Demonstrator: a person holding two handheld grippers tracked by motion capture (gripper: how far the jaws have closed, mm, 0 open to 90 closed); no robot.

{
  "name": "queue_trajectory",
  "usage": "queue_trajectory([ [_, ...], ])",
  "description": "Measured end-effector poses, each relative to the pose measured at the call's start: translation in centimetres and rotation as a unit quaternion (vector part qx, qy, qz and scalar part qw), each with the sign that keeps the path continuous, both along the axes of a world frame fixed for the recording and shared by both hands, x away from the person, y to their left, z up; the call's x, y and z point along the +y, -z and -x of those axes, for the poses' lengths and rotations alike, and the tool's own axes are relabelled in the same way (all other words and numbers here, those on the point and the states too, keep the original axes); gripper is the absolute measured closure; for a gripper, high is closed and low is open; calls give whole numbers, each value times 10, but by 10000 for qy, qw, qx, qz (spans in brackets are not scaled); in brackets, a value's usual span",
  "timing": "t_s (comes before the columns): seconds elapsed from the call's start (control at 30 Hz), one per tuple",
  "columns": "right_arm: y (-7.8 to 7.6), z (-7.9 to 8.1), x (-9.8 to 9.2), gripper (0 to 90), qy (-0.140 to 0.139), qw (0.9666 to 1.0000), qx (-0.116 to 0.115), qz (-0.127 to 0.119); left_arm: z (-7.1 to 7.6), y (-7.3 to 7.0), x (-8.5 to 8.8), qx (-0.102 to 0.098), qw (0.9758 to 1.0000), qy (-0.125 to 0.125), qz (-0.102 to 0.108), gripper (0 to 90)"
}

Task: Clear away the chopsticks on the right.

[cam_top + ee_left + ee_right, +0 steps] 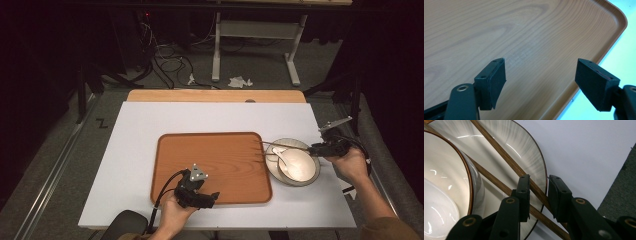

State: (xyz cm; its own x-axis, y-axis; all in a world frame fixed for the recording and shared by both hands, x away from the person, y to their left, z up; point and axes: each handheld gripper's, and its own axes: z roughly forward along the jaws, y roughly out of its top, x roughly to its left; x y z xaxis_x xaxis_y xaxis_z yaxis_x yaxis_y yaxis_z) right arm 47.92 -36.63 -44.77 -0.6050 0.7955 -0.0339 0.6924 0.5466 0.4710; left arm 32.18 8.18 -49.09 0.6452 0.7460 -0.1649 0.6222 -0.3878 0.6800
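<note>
A white counter (150,140) is carrying a wooden tray (210,150) at its middle, nearer the front edge than the back. The tray is lying bare across most of its surface. Just beside the tray's right rim, toward the counter's right edge, a grey-streaked plate (305,145) is sitting with a white bowl (302,167) on it, and a white spoon (280,156) is resting in the bowl. A pair of brown chopsticks (280,145) is lying across the plate's back part, tips pointing toward the tray and reaching its right rim. In the right gripper view the chopsticks (506,161) are running over the plate (529,157) just beside the bowl (449,182).

Beyond the counter's back edge, cables and a crumpled white scrap (240,81) are lying on the floor near a white table frame (255,40).

The left hand-held gripper (212,196) is hovering over the tray's front edge, near its middle, pointing right. In the left gripper view its jaws are standing wide apart over the tray (524,37), gripping nothing.

The right hand-held gripper (314,148) is reaching in from the counter's right edge over the plate's rim. In the right gripper view its jaws (539,192) are standing narrowly apart around one chopstick; whether the pads are pressing on it I cannot tell.
</note>
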Motion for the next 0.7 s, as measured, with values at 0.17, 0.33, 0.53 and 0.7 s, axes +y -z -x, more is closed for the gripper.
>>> queue_trajectory([
  [0.17, -1, 2, 2, 802, -96, 9997, 14, 214, 0, 0, 0, 4, 10000, -6, -5, 249],
  [0.33, 0, 5, 5, 807, -162, 9994, -7, 314, 0, 0, 0, 5, 10000, 1, -8, 249],
  [0.53, 2, 6, 8, 835, -241, 9985, -156, 455, 0, 1, 0, 3, 10000, -3, -9, 249],
  [0.7, 2, 8, 8, 848, -215, 9983, -251, 476, 0, 0, 0, 5, 10000, 9, -5, 249],
])
